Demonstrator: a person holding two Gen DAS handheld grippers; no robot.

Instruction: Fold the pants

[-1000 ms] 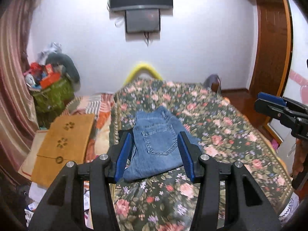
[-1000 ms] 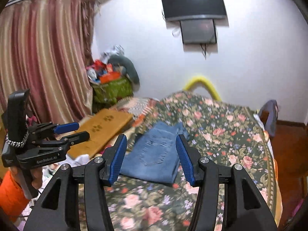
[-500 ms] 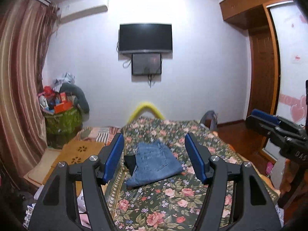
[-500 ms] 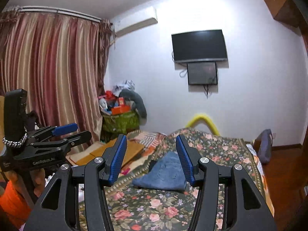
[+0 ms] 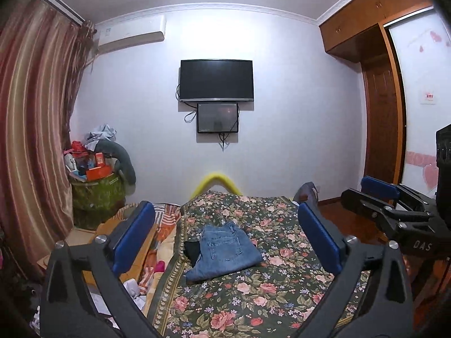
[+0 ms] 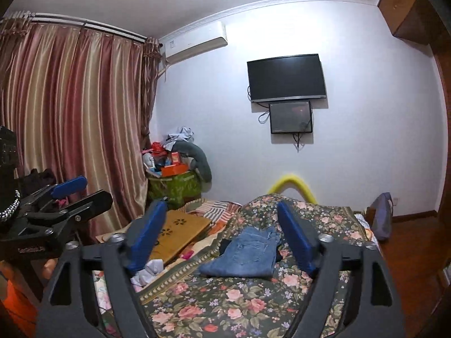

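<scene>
Folded blue jeans lie on the floral bedspread, back pocket up, with a dark garment poking out at their left. They also show in the right wrist view. My left gripper is open and empty, held well back from the jeans. My right gripper is open and empty too, also back from the bed. Each gripper shows at the edge of the other's view: the right gripper and the left gripper.
A wooden lap desk and loose clothes lie left of the bed. A full green basket stands by the striped curtain. A TV hangs on the far wall. A wooden wardrobe is at right.
Both grippers have pulled back and risen away from the jeans, so the bed looks farther off and the wall and ceiling fill the views. Both jaws have opened wider.
</scene>
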